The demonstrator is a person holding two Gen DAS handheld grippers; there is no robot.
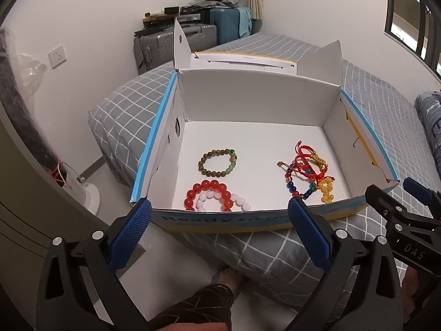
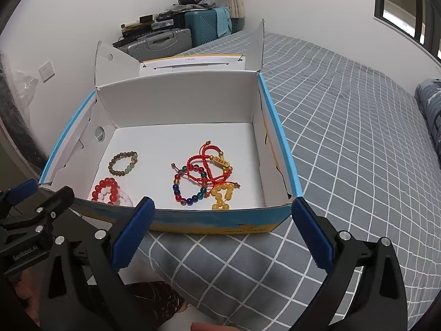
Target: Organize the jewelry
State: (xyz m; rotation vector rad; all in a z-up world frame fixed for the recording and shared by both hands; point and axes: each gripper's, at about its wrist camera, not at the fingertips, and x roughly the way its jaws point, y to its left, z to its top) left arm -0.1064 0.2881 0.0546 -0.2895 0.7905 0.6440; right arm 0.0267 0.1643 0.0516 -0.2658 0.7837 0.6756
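An open white cardboard box point(image 1: 259, 99) point(image 2: 176, 96) sits on the bed. Inside lie a brown-green bead bracelet point(image 1: 217, 162) point(image 2: 123, 163), a red bead bracelet point(image 1: 209, 189) point(image 2: 106, 187) overlapping a pale pink one point(image 1: 220, 202) point(image 2: 124, 198), and a tangle of red cord bracelets point(image 1: 308, 160) point(image 2: 209, 165), a multicolour bead bracelet point(image 1: 299, 183) point(image 2: 188, 186) and a yellow bead bracelet point(image 1: 326, 189) point(image 2: 222, 194). My left gripper point(image 1: 220, 231) is open and empty, just in front of the box's near wall. My right gripper point(image 2: 223, 234) is open and empty, also in front of the box.
The box rests on a grey checked bedspread point(image 2: 358, 138). Suitcases point(image 1: 176, 44) stand against the far wall. A rolled blue quilt point(image 1: 430, 127) lies at right. A fan base point(image 1: 82, 190) stands on the floor at left. My foot point(image 1: 228, 275) is below.
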